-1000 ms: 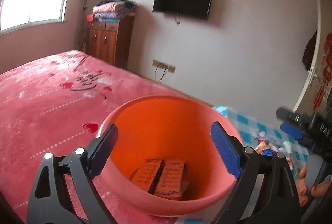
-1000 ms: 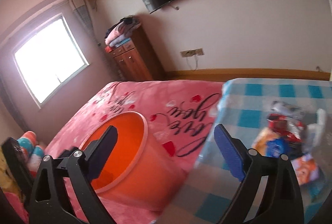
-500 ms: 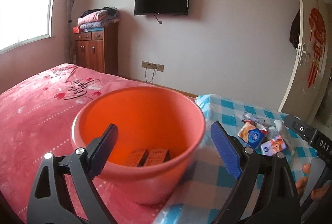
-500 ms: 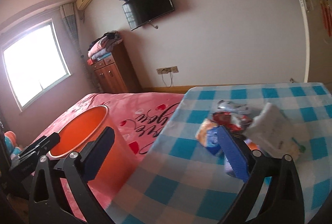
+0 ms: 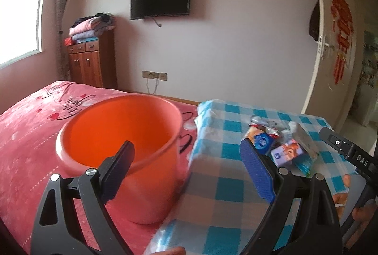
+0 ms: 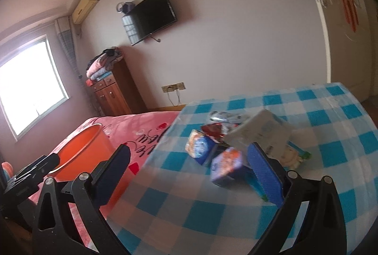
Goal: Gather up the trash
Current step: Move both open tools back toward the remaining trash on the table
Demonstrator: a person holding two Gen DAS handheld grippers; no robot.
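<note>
Left wrist view: the left tongs [image 5: 186,170] gape wide and empty; the orange bucket [image 5: 122,148] sits on the bed behind their left finger.

Right wrist view: the right tongs [image 6: 189,172], fully spread and empty, face the trash pile [image 6: 236,144] on the checked bench [image 6: 236,219]. The blurred purple packet [image 6: 226,165], seemingly nearest, looks the best target: centre it, then close.

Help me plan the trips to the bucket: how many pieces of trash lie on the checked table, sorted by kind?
Boxes: 2, a blue-orange box and a purple box
Wrappers: 2, a red wrapper and a silver wrapper
Packs: 2, a white pack and a pale packet with a green edge
Total: 6 that can be told apart; the pile overlaps, so more may hide.
</note>
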